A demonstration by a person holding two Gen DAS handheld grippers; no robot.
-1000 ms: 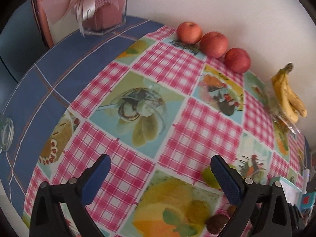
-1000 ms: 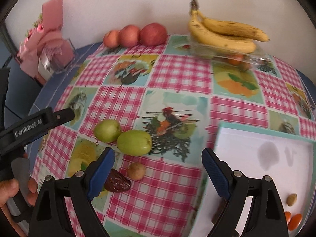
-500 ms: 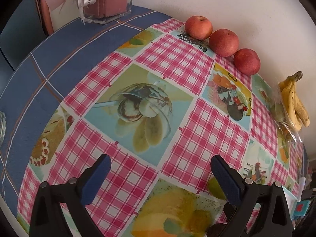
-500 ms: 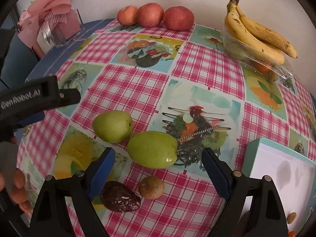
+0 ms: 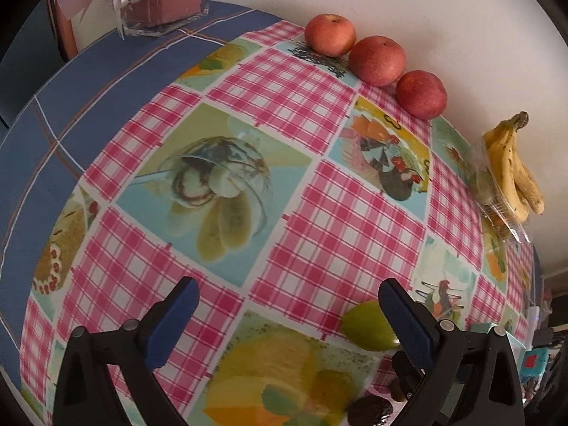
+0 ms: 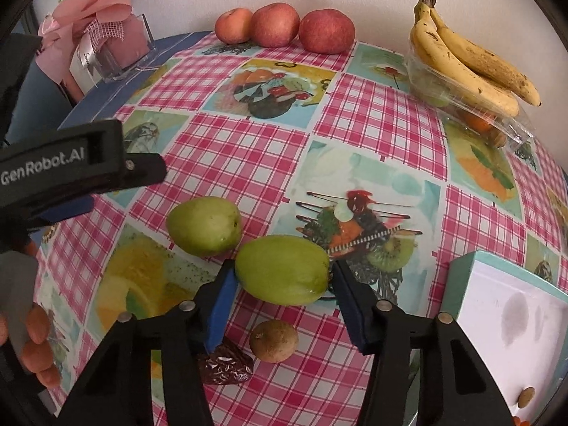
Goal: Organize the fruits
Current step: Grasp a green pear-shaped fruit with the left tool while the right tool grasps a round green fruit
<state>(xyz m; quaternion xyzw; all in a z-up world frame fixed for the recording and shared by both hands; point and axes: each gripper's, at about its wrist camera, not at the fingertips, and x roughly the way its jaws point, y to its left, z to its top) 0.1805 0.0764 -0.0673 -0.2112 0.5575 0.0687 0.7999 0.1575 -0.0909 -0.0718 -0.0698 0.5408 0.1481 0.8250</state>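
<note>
My right gripper (image 6: 282,285) has its blue pads on both sides of a green fruit (image 6: 282,269) on the checked tablecloth, touching or nearly touching it. A second green fruit (image 6: 204,226) lies just to its left. A small brown round fruit (image 6: 273,340) and a dark date (image 6: 225,367) lie below it. Three red apples (image 6: 284,26) and a banana bunch (image 6: 468,56) sit by the far wall. My left gripper (image 5: 287,319) is open and empty above the cloth, with a green fruit (image 5: 367,326) by its right finger.
A clear plastic box (image 6: 461,103) of fruit lies under the bananas. A white tray with a teal rim (image 6: 504,312) stands at the right and holds small nuts. A glass vase with a pink bouquet (image 6: 103,35) stands at the back left on the blue cloth.
My right gripper moved forward and down over the green fruit, and its jaws narrowed around it. My left gripper shifted slightly, so the apples and bananas slid in its view.
</note>
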